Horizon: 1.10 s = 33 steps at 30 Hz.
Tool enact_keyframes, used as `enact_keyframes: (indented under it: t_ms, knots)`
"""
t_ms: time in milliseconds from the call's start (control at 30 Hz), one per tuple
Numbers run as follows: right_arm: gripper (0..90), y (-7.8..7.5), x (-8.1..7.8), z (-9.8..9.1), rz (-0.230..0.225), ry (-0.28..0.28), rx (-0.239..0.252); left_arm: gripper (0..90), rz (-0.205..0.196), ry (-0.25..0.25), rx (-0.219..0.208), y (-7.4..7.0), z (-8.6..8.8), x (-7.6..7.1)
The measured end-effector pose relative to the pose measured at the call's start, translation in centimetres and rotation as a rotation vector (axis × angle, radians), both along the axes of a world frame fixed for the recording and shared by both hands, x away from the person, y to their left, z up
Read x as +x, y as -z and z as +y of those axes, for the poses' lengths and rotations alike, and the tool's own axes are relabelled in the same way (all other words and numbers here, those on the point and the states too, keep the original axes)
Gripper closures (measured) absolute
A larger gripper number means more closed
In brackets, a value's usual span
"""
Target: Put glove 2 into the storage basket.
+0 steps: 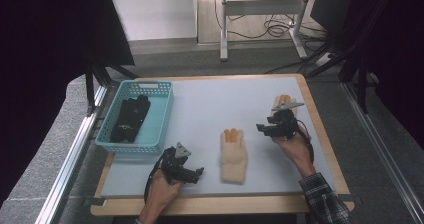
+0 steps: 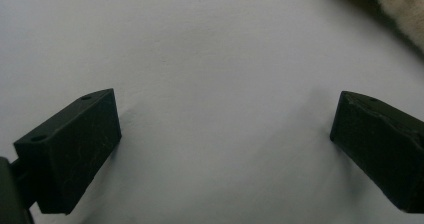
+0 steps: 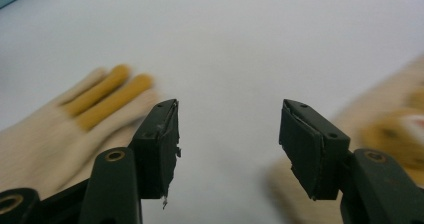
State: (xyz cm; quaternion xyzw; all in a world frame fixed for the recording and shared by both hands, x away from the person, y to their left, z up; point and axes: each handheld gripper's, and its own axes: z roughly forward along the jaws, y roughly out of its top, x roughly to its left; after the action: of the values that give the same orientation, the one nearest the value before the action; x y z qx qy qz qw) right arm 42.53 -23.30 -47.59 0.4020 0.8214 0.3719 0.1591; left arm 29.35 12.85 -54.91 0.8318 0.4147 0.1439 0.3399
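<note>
A cream glove with orange fingertips (image 1: pixel 233 153) lies flat in the middle of the pale mat, fingers pointing away from me; it also lies at the left as the cream glove (image 3: pixel 75 119) in the right gripper view. A second cream glove (image 1: pixel 285 103) lies at the right, partly under my right gripper (image 1: pixel 261 128), which is open and empty above the mat. My left gripper (image 1: pixel 198 174) is open near the front edge, left of the middle glove, whose cuff (image 2: pixel 400 9) edges into the left gripper view. My left gripper (image 2: pixel 225 144) has its jaws wide apart over bare mat.
A light blue basket (image 1: pixel 162 115) stands at the left of the table and holds black gloves (image 1: pixel 131 116). The wooden table edge (image 1: pixel 220 205) runs along the front. Metal rails (image 1: pixel 75 149) flank the table on both sides.
</note>
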Motion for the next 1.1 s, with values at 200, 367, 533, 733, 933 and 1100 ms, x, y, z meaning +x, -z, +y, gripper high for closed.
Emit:
enact_keyframes:
  t_ms: [200,367,533,733,933,1100]
  knots:
    - [43.4,-1.0,2.4,-3.5,-0.02,0.12,-0.023,0.0,0.001,0.001,0.0,0.0,0.0,0.0]
    - [45.5,-0.5,4.0,-5.0,-0.011,0.163,-0.041,0.0,-0.001,0.0,-0.001,0.0,0.0,0.0]
    - [37.2,1.1,5.1,-5.2,-0.011,0.184,-0.044,0.0,0.0,0.001,0.0,0.0,0.0,0.0]
    - [45.4,3.4,6.7,-4.7,0.017,0.187,-0.113,0.0,0.0,0.001,0.0,0.0,0.0,0.0]
    - [59.4,3.2,6.0,-5.1,0.013,0.201,-0.081,0.0,-0.001,0.0,-0.001,0.0,0.0,0.0]
    - [59.6,1.3,4.5,-5.3,-0.009,0.177,-0.021,0.0,-0.001,0.0,0.0,0.0,0.0,0.0]
